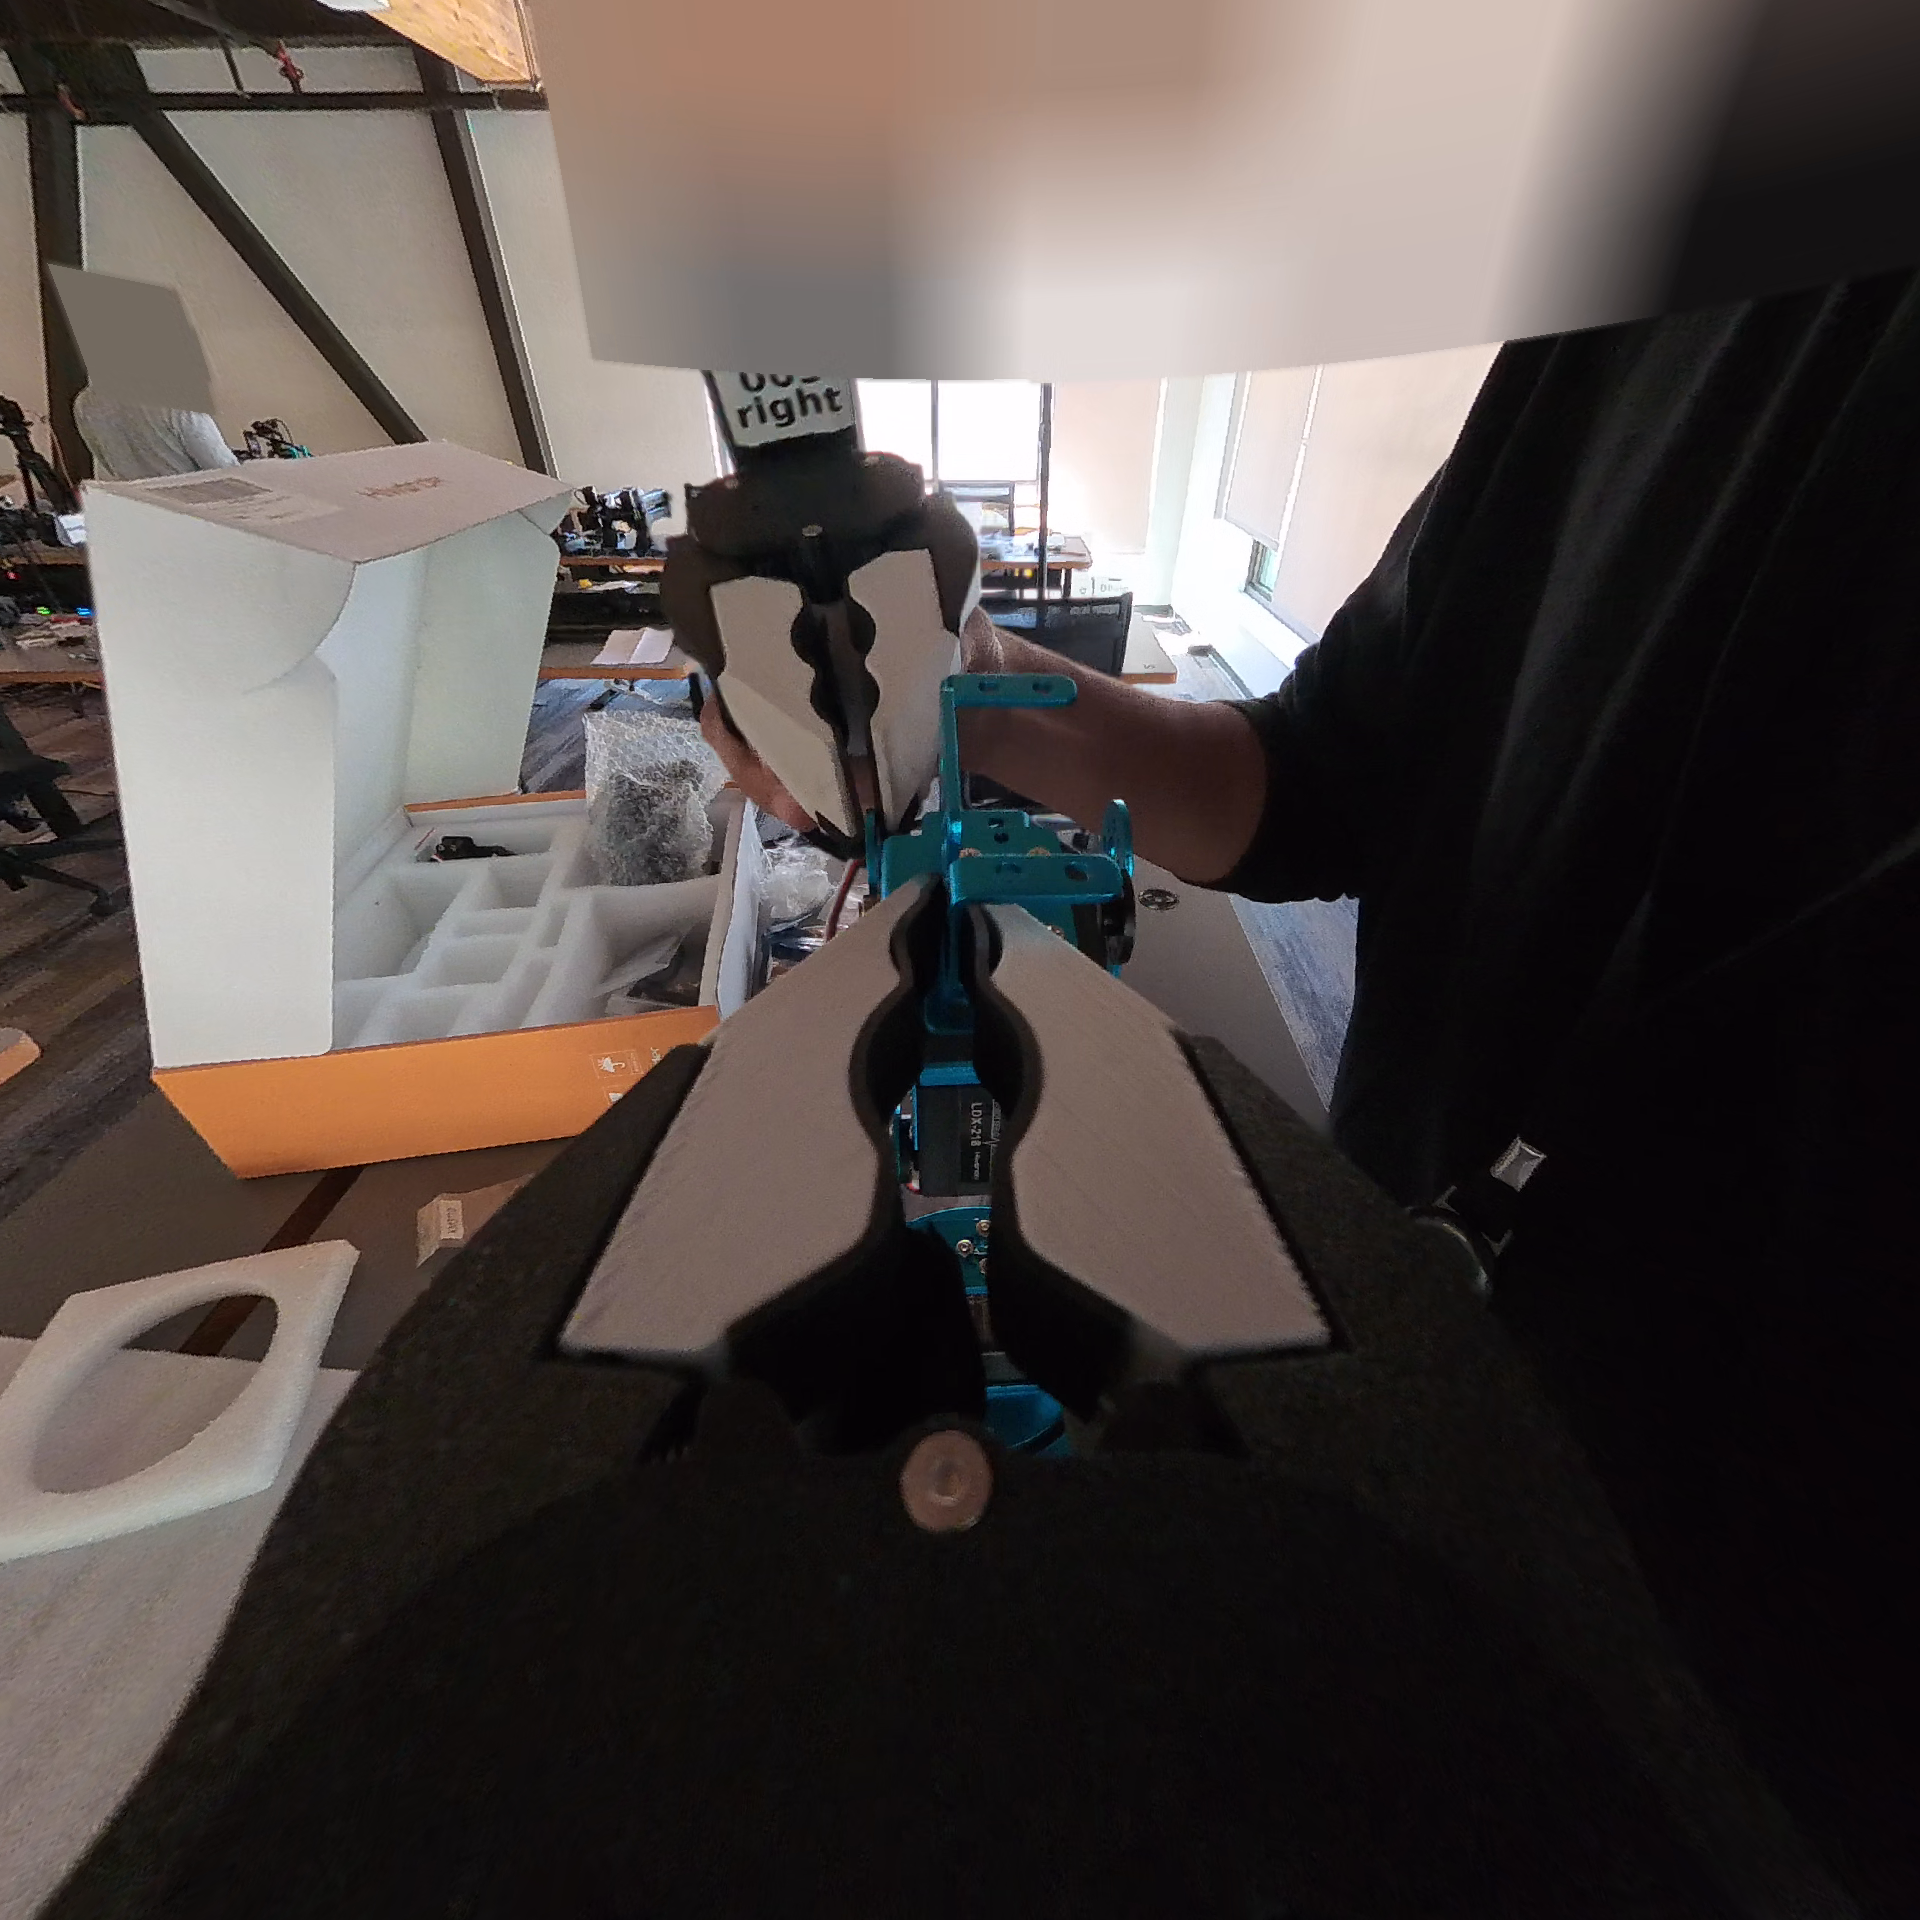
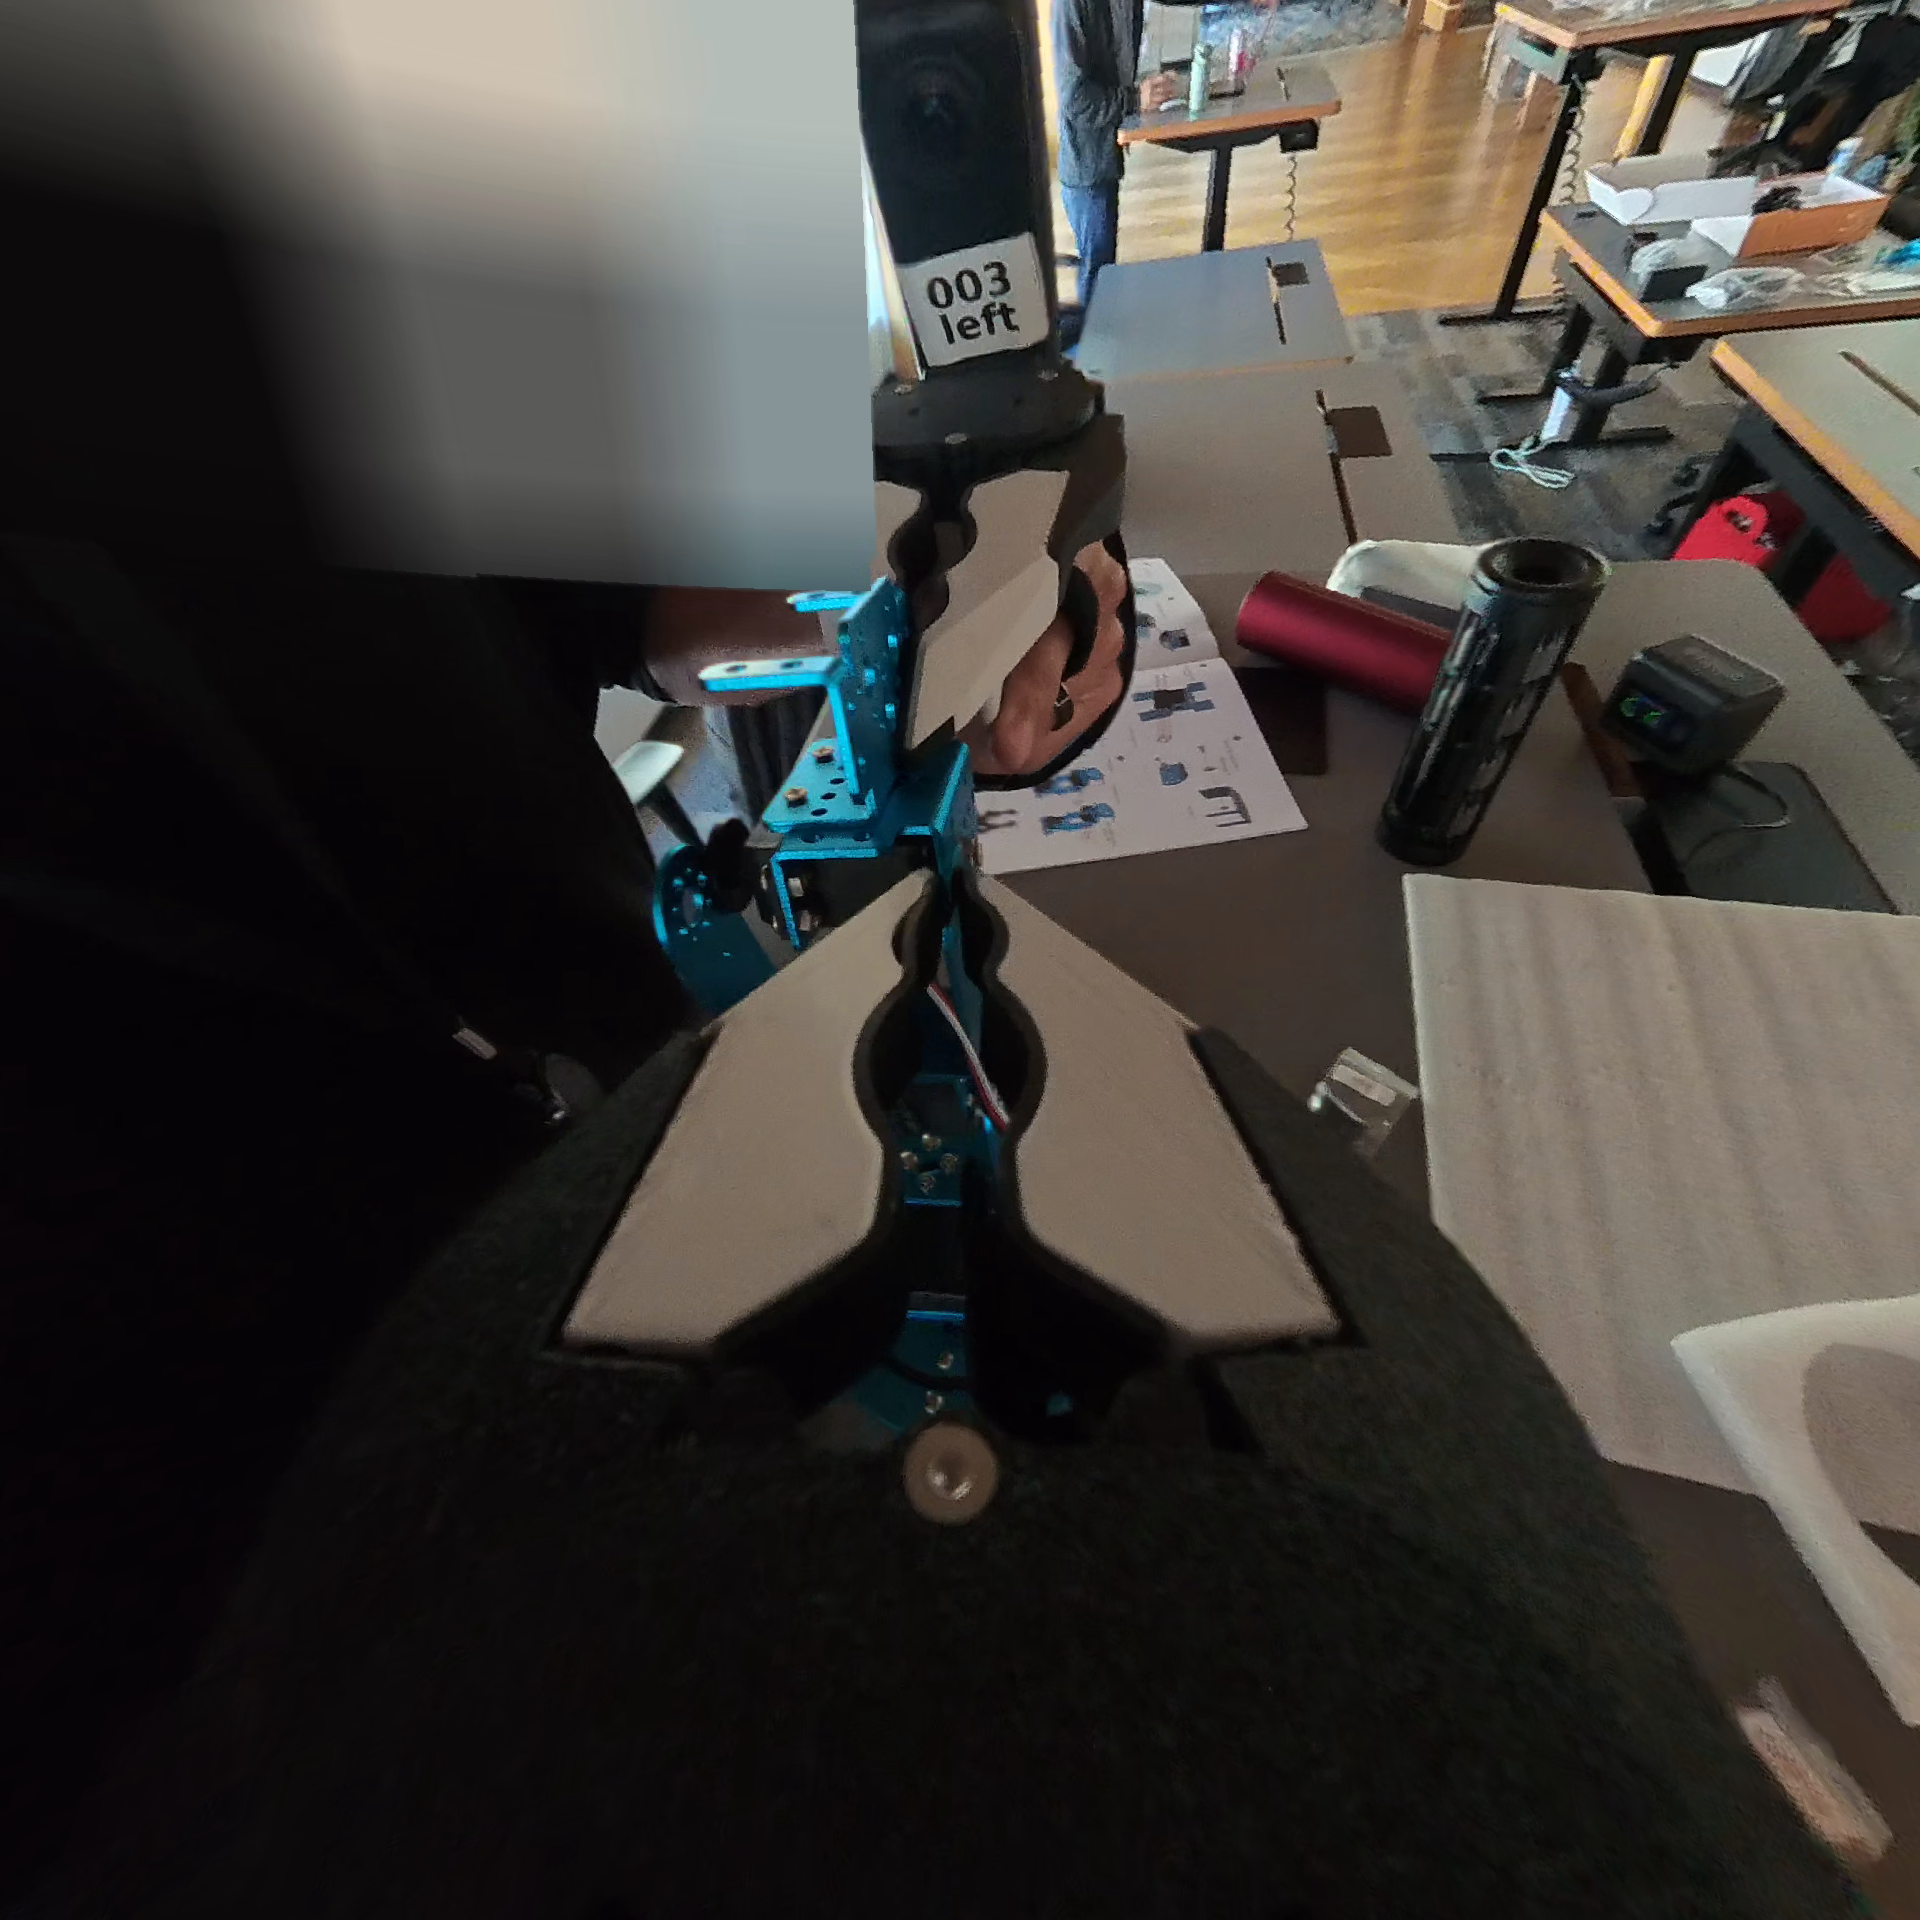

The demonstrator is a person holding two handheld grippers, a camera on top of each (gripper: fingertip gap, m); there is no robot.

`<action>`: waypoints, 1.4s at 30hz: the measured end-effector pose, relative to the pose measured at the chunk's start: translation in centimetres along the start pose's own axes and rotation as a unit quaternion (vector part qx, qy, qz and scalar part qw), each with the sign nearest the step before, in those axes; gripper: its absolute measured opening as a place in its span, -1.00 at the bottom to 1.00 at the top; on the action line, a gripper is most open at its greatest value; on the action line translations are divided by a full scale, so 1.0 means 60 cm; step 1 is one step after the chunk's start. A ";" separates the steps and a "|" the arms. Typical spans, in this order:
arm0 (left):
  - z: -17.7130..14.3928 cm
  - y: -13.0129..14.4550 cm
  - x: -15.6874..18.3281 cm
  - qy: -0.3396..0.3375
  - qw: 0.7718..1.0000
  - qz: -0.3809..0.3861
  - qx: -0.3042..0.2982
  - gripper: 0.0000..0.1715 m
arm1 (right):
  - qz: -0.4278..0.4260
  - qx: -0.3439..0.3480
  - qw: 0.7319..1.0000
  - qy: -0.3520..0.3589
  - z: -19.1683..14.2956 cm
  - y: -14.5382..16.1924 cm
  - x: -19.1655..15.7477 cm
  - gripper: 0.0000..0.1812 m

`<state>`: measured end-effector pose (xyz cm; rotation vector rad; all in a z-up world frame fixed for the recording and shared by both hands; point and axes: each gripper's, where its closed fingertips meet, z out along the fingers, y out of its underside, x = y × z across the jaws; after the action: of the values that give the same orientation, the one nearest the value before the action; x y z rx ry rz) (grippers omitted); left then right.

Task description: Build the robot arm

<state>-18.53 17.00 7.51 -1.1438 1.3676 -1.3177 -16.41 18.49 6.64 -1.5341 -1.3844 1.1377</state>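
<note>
Blue metal robot arm kit [image 1: 966, 1029] is held up off the tabletop [image 1: 125, 1195] btwn both claws, long axis roughly upright; its L-bracket end [image 1: 1003, 694] points up and away in the left wrist view, base end down toward the cameras. Left claw [image 1: 948, 899] is nearly closed, pinching the blue frame w/ a black servo [image 1: 977, 1127] seen thru the gap btwn its fingers. Right claw [image 2: 948, 883] is likewise almost closed on the same frame from the opposite side, a red-white wire [image 2: 966, 1039] running btwn its fingers. Far left in the left wrist view: open white-and-orange box [image 1: 416, 831] w/ foam compartments, bubble-wrap bundle [image 1: 649, 800] at its far right corner; foam piece [image 1: 156, 1382] near left. Right wrist view, right side: instruction sheet [image 2: 1174, 769], red cylinder [image 2: 1340, 634], black cylinder [image 2: 1486, 707], foam sheet [image 2: 1662, 1122]. Kit's base is hidden behind the claw bodies; the person's dark sleeve [image 1: 1558, 727] blocks one side; exact contact pts hard to make out.
</note>
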 end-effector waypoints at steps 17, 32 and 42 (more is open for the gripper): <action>-0.010 -0.004 0.000 0.009 1.000 -0.003 -0.001 -1.00 | -0.014 -0.068 0.987 0.143 0.008 0.001 0.017 -0.98; -0.012 -0.003 -0.003 0.011 0.999 -0.037 0.021 -0.99 | 0.009 -0.058 0.983 0.172 0.010 0.000 0.024 -0.98; -0.011 -0.011 -0.002 0.018 0.999 -0.039 0.025 -0.97 | 0.008 -0.062 0.980 0.191 0.012 -0.001 0.028 -0.96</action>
<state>-19.12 17.20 8.18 -1.1549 1.3197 -1.4274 -17.10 20.14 6.25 -1.7463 -1.1982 0.7239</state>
